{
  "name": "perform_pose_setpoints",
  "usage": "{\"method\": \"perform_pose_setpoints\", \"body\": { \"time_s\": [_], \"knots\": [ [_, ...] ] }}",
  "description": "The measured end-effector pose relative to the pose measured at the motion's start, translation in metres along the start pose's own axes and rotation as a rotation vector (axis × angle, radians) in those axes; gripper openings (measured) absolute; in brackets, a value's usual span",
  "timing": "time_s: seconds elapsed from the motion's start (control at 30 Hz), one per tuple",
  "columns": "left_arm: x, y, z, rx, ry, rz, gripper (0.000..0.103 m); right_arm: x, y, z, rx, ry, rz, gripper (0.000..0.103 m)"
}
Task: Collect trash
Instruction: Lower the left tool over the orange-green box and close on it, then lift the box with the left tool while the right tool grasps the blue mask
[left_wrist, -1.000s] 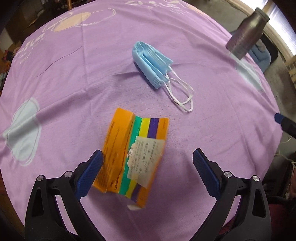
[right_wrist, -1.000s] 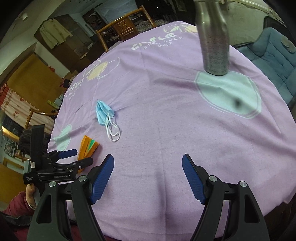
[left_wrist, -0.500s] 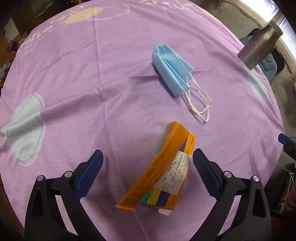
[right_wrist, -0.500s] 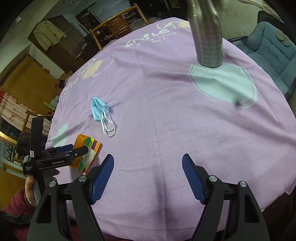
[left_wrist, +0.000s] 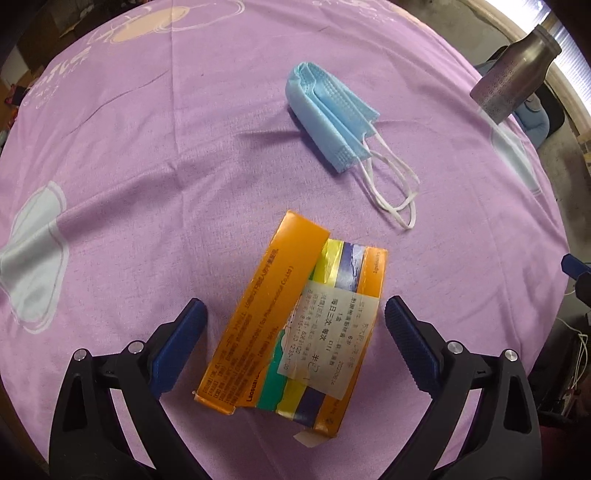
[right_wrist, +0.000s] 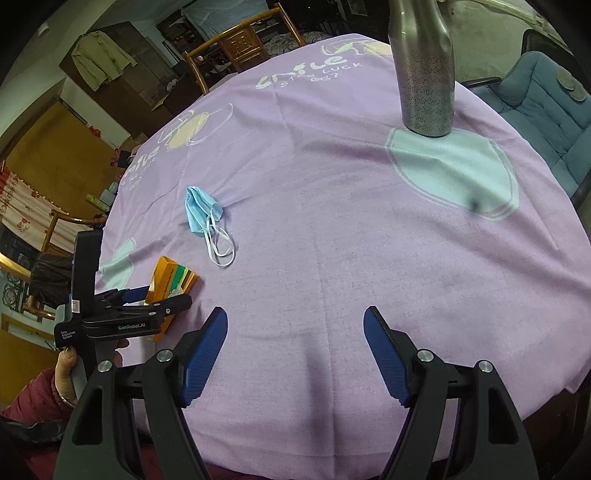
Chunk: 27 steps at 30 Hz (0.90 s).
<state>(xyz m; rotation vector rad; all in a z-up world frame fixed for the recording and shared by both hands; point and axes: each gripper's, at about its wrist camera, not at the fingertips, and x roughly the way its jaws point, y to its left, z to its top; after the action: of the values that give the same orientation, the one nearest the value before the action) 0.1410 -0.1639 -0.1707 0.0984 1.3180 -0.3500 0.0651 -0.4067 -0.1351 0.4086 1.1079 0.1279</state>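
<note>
- The left gripper (left_wrist: 295, 339) points down over the flattened orange cardboard medicine box (left_wrist: 295, 325) on the purple-clothed surface (left_wrist: 147, 166); its jaws are closing, with the box between them, not yet touched.
- The box looks light, thin and easily crushed; take it across its long edges.
- The soft folded blue face mask (left_wrist: 328, 114) lies beyond the box.
- The right gripper (right_wrist: 295, 350) is open and empty.

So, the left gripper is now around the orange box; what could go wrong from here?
The left gripper is closing around the orange box, but its pads do not press it yet. The box lies slanted between them and looks crushed, with a loose flap, so it may twist or slip out. The blue mask lies close beyond it; its white loops could catch if the box is dragged.
</note>
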Motion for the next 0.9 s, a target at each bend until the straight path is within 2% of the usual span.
{"method": "perform_pose_setpoints", "body": {
  "time_s": [0.07, 0.13, 0.2, 0.5, 0.67, 0.8, 0.9],
  "knots": [
    [-0.006, 0.003, 0.0, -0.003, -0.019, -0.015, 0.073, 0.0, 0.001, 0.001, 0.0, 0.001, 0.001, 0.075],
    [-0.016, 0.01, -0.002, -0.031, -0.048, -0.044, 0.068, 0.002, 0.003, 0.003, -0.007, 0.0, 0.007, 0.075],
    [-0.031, 0.018, -0.002, -0.063, -0.088, -0.043, 0.066, 0.006, 0.008, 0.007, -0.025, 0.001, 0.017, 0.075],
    [-0.074, 0.064, -0.026, -0.223, -0.179, -0.037, 0.064, 0.046, 0.056, 0.039, -0.175, 0.047, 0.067, 0.075],
    [-0.075, 0.086, -0.05, -0.295, -0.175, -0.026, 0.064, 0.077, 0.093, 0.068, -0.259, 0.064, 0.086, 0.075],
    [-0.07, 0.099, -0.061, -0.332, -0.156, -0.053, 0.064, 0.098, 0.122, 0.088, -0.317, 0.071, 0.067, 0.075],
    [-0.069, 0.1, -0.057, -0.336, -0.16, -0.078, 0.071, 0.106, 0.137, 0.097, -0.326, 0.075, 0.066, 0.075]
  ]
}}
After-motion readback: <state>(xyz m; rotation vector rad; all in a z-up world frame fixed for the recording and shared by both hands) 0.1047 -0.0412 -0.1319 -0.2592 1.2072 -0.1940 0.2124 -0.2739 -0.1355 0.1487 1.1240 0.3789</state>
